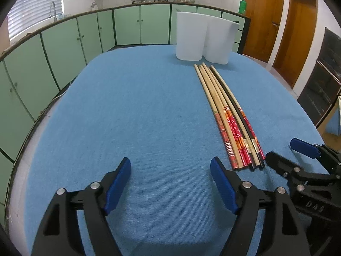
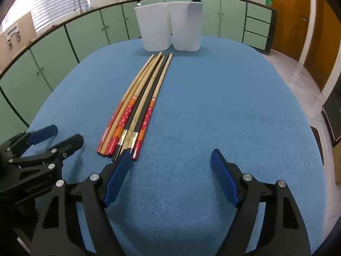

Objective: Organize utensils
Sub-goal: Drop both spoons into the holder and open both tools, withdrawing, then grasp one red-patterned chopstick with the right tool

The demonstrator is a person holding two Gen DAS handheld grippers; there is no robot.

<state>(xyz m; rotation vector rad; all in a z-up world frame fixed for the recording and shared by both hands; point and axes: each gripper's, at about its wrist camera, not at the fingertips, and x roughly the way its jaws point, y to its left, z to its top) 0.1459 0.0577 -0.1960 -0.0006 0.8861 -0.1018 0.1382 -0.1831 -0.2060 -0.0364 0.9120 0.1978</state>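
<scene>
Two hand-held tools hover low over a blue-covered tabletop (image 1: 132, 111) at the near end of a bundle of chopsticks (image 1: 226, 115), with nothing yet picked up. The left tool (image 1: 170, 183) has its blue-padded fingers spread wide and empty, to the left of the bundle. The right tool (image 2: 170, 177) is likewise spread and empty; in its own view its left finger pad (image 2: 117, 179) sits just at the butt ends of the sticks, though whether it touches them cannot be told.

The chopsticks, a mix of plain wood, black, and red-patterned handles, lie side by side in a tight row, tips pointing toward two white containers (image 1: 204, 36) standing together at the far edge of the tabletop. That layout suggests the containers are the destination, and the handles face the tools so the thicker ends can be gripped first.

The task appears to be at its start. Because the sticks lie flat and pressed together, separating one or a matched pair will likely call for a narrow, careful pinch; neighbours could roll or be dragged along.

Green kitchen cabinets (image 1: 127, 25) line the background.
</scene>
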